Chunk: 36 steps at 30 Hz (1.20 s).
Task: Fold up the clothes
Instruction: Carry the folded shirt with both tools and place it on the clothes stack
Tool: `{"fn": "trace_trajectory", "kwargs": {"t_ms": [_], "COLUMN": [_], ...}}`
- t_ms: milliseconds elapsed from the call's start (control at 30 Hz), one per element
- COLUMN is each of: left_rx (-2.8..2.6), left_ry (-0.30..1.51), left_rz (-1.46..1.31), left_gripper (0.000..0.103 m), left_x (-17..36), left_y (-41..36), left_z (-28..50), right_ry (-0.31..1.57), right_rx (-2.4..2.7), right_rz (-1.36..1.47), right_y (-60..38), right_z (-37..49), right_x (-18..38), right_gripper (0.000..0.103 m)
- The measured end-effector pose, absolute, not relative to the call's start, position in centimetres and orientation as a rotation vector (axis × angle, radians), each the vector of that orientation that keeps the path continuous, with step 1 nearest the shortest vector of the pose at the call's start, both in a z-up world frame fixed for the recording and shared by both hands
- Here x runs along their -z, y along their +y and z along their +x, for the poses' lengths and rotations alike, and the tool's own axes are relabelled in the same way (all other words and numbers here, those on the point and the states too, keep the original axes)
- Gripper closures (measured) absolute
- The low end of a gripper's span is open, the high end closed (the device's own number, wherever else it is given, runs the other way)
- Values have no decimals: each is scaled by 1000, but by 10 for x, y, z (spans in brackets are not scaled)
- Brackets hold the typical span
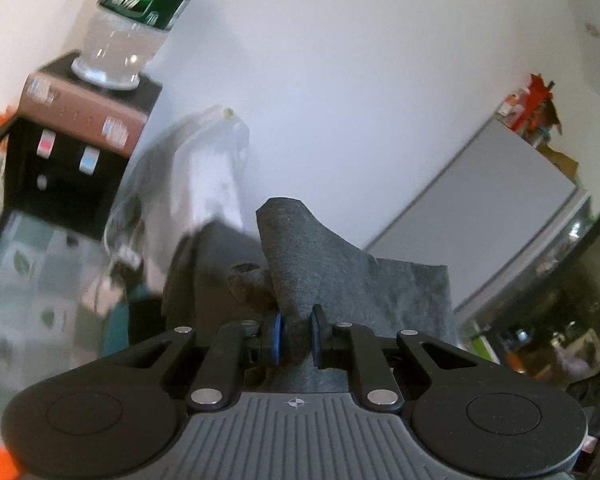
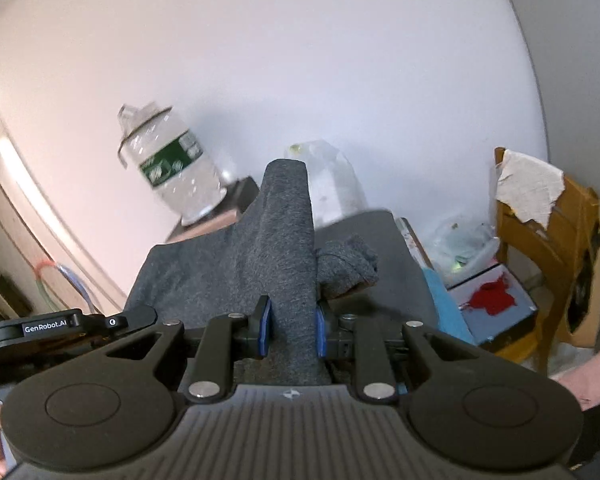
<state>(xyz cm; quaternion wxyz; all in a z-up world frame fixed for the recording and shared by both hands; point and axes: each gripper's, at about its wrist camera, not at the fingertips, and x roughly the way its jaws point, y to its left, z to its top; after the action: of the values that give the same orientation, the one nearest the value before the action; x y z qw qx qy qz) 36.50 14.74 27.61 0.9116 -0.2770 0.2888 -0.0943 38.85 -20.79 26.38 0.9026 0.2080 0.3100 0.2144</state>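
A dark grey garment (image 1: 380, 292) is held up in the air. My left gripper (image 1: 297, 334) is shut on a bunched fold of it, which sticks up between the blue pads. In the right wrist view my right gripper (image 2: 291, 330) is shut on another fold of the same grey garment (image 2: 220, 276), which stands up past the fingers and spreads to the left. A small bunched piece (image 2: 346, 266) hangs to the right of the fold. The left gripper's body (image 2: 52, 330) shows at the lower left of the right wrist view.
A water dispenser (image 1: 72, 148) with a large clear bottle (image 1: 136, 20) stands against the white wall, also in the right wrist view (image 2: 172, 172). A clear plastic bag (image 1: 204, 168) sits beside it. A wooden chair (image 2: 548, 248) and a box with a red item (image 2: 492, 300) are at right. A grey cabinet (image 1: 488, 208) stands at right.
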Motion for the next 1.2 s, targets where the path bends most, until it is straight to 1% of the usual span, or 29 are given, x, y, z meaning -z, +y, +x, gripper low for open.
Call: {"fn": "trace_trajectory", "kwargs": {"t_ms": [100,233,333,400,433,467,567,667,733,767,900,1200], "left_rx": [187,181,178,172,168,164,160,160,157,153,148,137], "left_ry": [595,630,654,656,655,655,629,611,609,607,602,623], "left_rz": [-526,-570,-574,-578,-581,-584,-641,-665,-667,-664,-661,-566], "left_gripper": [86,86,86,82,81,79,73,71,66,63,54,44], "left_x": [-283,-261,-237,-216,-205,-194,-174,-170,-172,-174,-183,-215], "left_y": [148,161,166,172,175,178,193,203,206,206,204,196], "left_z": [402,453,484,495,500,505,507,507,506,504,496,457], "right_ry": [656,680,720,747,754,760,739,720,710,706,693,684], "right_rx": [-447,-452,-445,-428,-425,-424,-384,-364,-354,-348,-341,-347], "right_rz": [467,508,525,513,498,480,420,415,421,420,412,359], "right_y": [-213,-219,-214,-211,-209,-206,-209,-217,-223,-226,-230,-229], "right_z": [439,503,539,558,564,569,572,571,568,567,557,507], "right_x": [-271,-277,-259,-243,-234,-225,-205,-195,-195,-197,-208,-243], "right_gripper": [78,78,78,77,74,73,72,72,72,72,72,72]}}
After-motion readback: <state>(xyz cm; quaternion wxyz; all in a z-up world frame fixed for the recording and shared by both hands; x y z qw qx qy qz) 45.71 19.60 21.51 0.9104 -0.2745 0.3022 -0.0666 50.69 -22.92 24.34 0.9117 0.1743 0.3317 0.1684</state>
